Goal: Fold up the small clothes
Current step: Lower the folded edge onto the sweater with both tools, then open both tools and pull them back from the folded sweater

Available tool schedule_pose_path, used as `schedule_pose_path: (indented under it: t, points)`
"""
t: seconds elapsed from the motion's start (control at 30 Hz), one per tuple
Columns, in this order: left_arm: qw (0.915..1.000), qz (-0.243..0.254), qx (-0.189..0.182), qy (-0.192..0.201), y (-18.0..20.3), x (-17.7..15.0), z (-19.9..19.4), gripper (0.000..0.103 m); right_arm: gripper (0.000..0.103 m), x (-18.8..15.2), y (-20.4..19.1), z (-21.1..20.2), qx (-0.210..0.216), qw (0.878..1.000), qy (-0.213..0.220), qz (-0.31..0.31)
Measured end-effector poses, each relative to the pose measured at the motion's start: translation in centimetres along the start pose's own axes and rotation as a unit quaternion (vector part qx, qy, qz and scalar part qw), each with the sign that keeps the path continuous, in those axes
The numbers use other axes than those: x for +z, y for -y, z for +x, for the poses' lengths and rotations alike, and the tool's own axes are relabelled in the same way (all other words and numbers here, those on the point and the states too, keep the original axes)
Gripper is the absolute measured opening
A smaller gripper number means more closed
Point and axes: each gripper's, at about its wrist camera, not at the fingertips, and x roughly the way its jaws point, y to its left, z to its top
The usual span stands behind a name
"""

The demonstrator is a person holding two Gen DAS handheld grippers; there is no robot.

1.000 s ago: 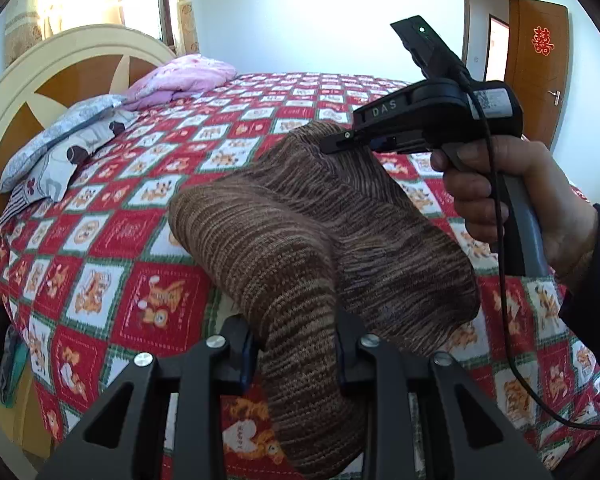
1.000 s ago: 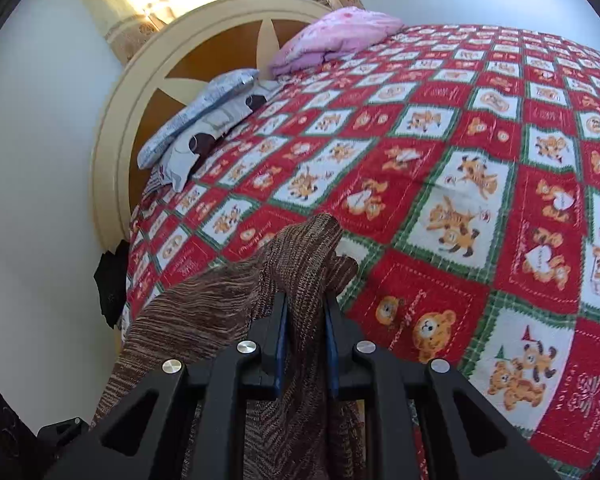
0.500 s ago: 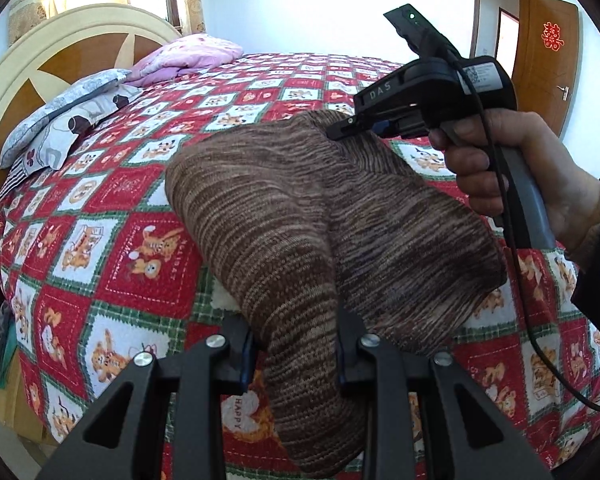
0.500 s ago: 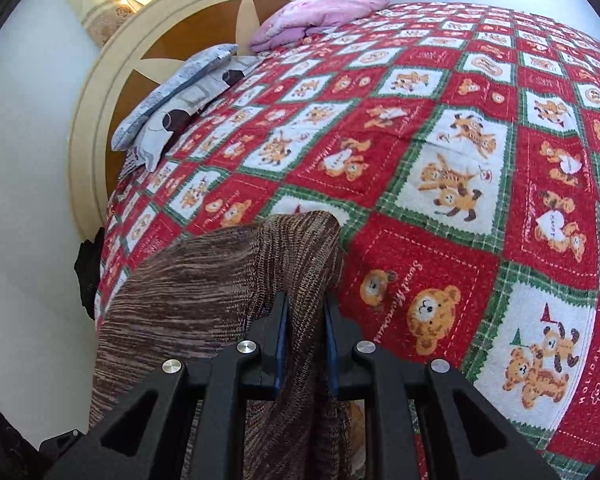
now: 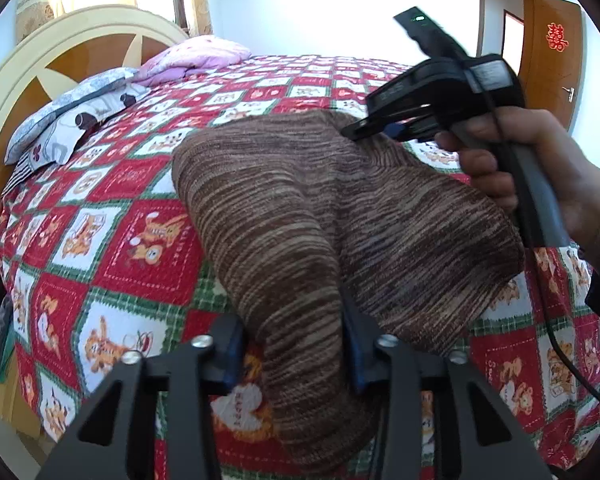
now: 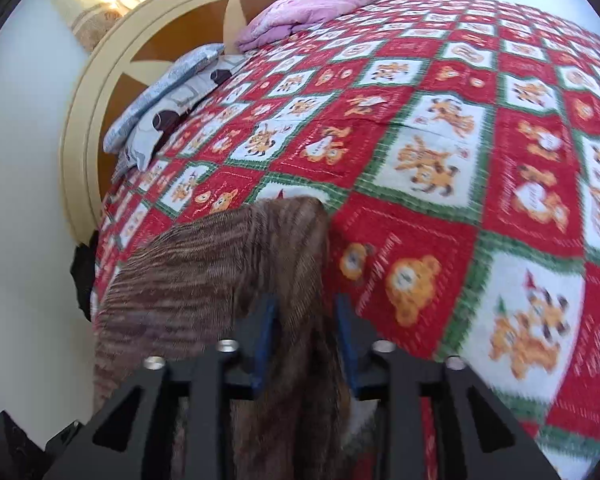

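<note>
A brown striped knit garment [image 5: 292,208] lies folded over on the red checked quilt [image 5: 140,240] near the bed's front edge. One fold runs back between the fingers of my left gripper [image 5: 292,344]. Its jaws are opening, and a strip of quilt shows beside the left pad. In the right wrist view the garment's far corner [image 6: 204,272] hangs between the blue pads of my right gripper [image 6: 304,340]. Those jaws are opening too and stand off the cloth. A hand [image 5: 540,168] holds the right gripper [image 5: 364,130] at the garment's far edge.
Patterned pillows [image 5: 72,120] and a folded pink blanket [image 5: 192,60] lie by the round headboard [image 5: 60,56]. A wooden door [image 5: 552,60] stands open at the far right. The bed's side edge drops off at the left, with dark cloth [image 6: 84,272] below.
Both grippers have sunk toward the quilt with the garment. Both pairs of jaws, shut on the cloth before, now stand wider apart, and the garment has settled flatter.
</note>
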Motion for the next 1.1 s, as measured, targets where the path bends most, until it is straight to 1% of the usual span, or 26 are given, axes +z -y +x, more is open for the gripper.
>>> schedule_pose_path:
  t: [0.03, 0.1, 0.13, 0.17, 0.2, 0.23, 0.27, 0.3, 0.37, 0.43, 0.47, 0.5, 0.53, 0.57, 0.6, 0.63, 0.67, 0.7, 0.77, 0.87, 0.9, 0.93, 1.0, 1.03, 1.07, 1.1]
  points:
    - [1.0, 0.004, 0.002, 0.001, 0.1, 0.0, -0.4, 0.048, 0.043, -0.6, 0.3, -1.2, 0.009, 1.0, 0.008, 0.003]
    - [0.9998, 0.016, 0.011, 0.005, 0.2, 0.0, -1.1, 0.056, 0.044, -1.8, 0.5, -3.4, 0.015, 1.0, 0.022, -0.003]
    - [0.9994, 0.023, 0.016, 0.019, 0.2, 0.1, -2.1, 0.059, 0.044, -2.7, 0.5, -4.7, 0.017, 0.999, 0.03, -0.008]
    - [0.9989, 0.026, 0.019, 0.034, 0.1, 0.1, -2.8, 0.066, 0.044, -3.3, 0.5, -5.6, 0.017, 0.999, 0.036, -0.011]
    - [0.9978, 0.029, 0.026, 0.053, 0.0, 0.2, -3.7, 0.075, 0.044, -4.2, 0.5, -6.7, 0.016, 0.999, 0.045, -0.017]
    - [0.9959, 0.031, 0.038, 0.076, -0.2, 0.4, -4.7, 0.08, 0.044, -5.1, 0.3, -7.7, 0.017, 0.998, 0.051, -0.021]
    - [0.9936, 0.03, 0.055, 0.095, -0.5, 0.7, -5.2, 0.09, 0.044, -6.0, 0.0, -8.4, 0.022, 0.998, 0.052, -0.025]
    - [0.9912, 0.029, 0.073, 0.107, -0.7, 1.0, -5.4, 0.094, 0.044, -7.2, -0.5, -9.0, 0.032, 0.998, 0.05, -0.03]
    - [0.9879, 0.027, 0.106, 0.11, -1.4, 1.8, -4.5, 0.094, 0.044, -9.0, -1.5, -9.3, 0.033, 0.998, 0.035, -0.044]
    - [0.986, 0.018, 0.128, 0.106, -2.3, 2.2, -3.0, 0.094, 0.044, -10.8, -2.5, -9.0, 0.017, 0.998, 0.016, -0.065]
    - [0.9852, 0.013, 0.14, 0.098, -2.7, 2.3, -2.1, 0.094, 0.039, -11.8, -2.9, -8.6, -0.003, 0.997, 0.004, -0.079]
    - [0.9858, 0.009, 0.143, 0.088, -2.9, 2.3, -1.1, 0.094, 0.028, -12.6, -3.1, -8.3, -0.036, 0.995, -0.001, -0.09]
    - [0.9865, 0.005, 0.144, 0.077, -3.0, 2.0, -0.2, 0.094, 0.013, -13.4, -3.0, -8.1, -0.08, 0.992, -0.003, -0.098]
    - [0.9858, 0.002, 0.149, 0.077, -2.9, 1.6, 0.1, 0.094, 0.013, -13.8, -2.0, -8.1, -0.102, 0.991, 0.001, -0.087]
    - [0.9853, -0.001, 0.15, 0.082, -2.7, 1.3, -0.2, 0.094, 0.013, -13.9, -0.8, -8.3, -0.095, 0.994, 0.006, -0.061]
    - [0.9846, -0.004, 0.15, 0.09, -2.6, 1.0, -0.4, 0.094, 0.012, -13.8, 1.0, -8.4, -0.08, 0.997, 0.01, -0.02]
    - [0.9842, -0.004, 0.151, 0.092, -2.6, 0.8, -0.6, 0.094, 0.007, -13.6, 2.1, -8.7, -0.073, 0.997, 0.015, 0.0]
    - [0.9839, -0.002, 0.152, 0.094, -2.7, 0.7, -0.6, 0.094, 0.005, -13.5, 2.4, -8.9, -0.083, 0.996, 0.019, 0.004]
    - [0.9823, -0.005, 0.16, 0.098, -2.7, 0.4, -0.9, 0.094, 0.005, -13.4, 2.4, -9.2, -0.096, 0.995, 0.025, -0.001]
    - [0.9831, -0.006, 0.155, 0.097, -2.7, 0.3, -1.7, 0.094, 0.009, -14.2, 1.5, -10.4, -0.073, 0.996, 0.042, 0.002]
    - [0.9834, -0.002, 0.153, 0.098, -2.6, 0.2, -2.0, 0.094, 0.009, -14.5, 1.1, -10.6, -0.071, 0.996, 0.045, -0.004]
    - [0.9837, 0.004, 0.15, 0.099, -2.4, 0.0, -2.6, 0.094, 0.01, -14.8, 0.7, -10.6, -0.081, 0.996, 0.043, -0.016]
    - [0.9837, 0.012, 0.148, 0.102, -2.2, -0.2, -3.3, 0.098, 0.015, -15.4, 0.1, -11.1, -0.098, 0.994, 0.051, -0.024]
    - [0.9843, 0.013, 0.143, 0.103, -2.1, -0.3, -3.7, 0.099, 0.02, -15.6, 0.0, -11.4, -0.099, 0.993, 0.057, -0.021]
    - [0.9852, 0.014, 0.135, 0.104, -2.1, -0.5, -4.3, 0.1, 0.028, -16.0, 0.0, -12.1, -0.097, 0.993, 0.064, -0.015]
    - [0.9857, 0.014, 0.129, 0.107, -2.0, -0.6, -4.8, 0.1, 0.033, -16.3, -0.1, -13.1, -0.093, 0.993, 0.076, -0.007]
